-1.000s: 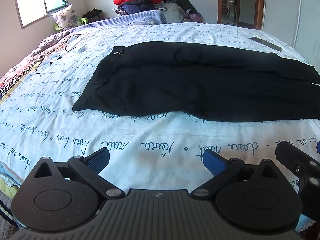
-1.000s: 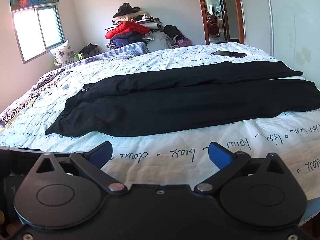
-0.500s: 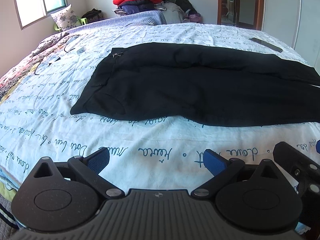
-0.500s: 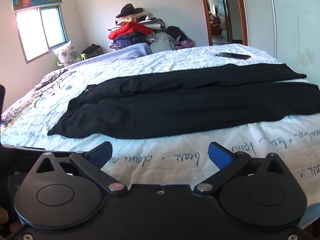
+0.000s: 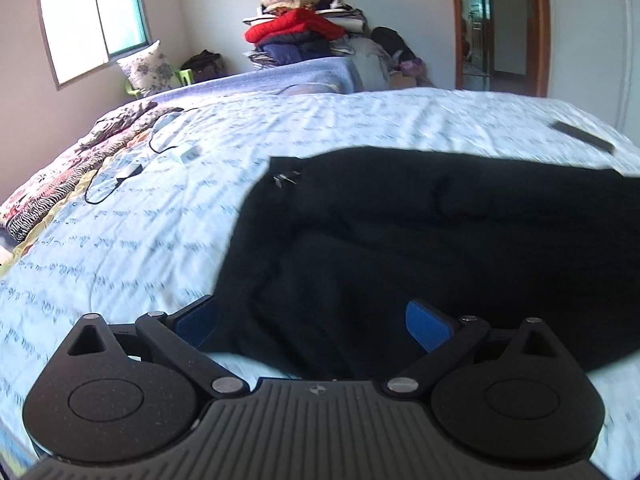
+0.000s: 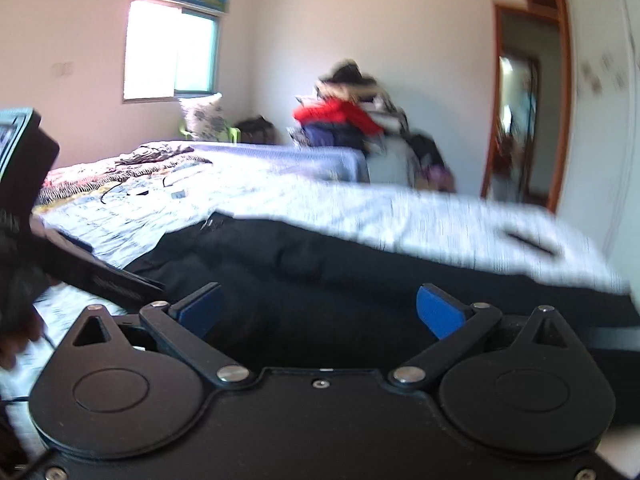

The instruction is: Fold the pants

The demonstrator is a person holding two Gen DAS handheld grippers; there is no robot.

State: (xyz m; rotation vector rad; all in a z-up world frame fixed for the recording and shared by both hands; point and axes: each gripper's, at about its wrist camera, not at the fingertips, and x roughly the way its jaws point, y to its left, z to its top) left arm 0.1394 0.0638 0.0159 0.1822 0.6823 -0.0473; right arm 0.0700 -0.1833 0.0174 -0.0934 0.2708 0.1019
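Both tools [image 5: 312, 322] [image 6: 320, 310] now reach the pants [image 5: 440, 240] near edge, spread.

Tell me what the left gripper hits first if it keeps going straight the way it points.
The black pants. The left gripper is open, and the waist end of the pants lies right between and ahead of its fingers on the bed. Depth is unclear, but nothing else shows in that line.
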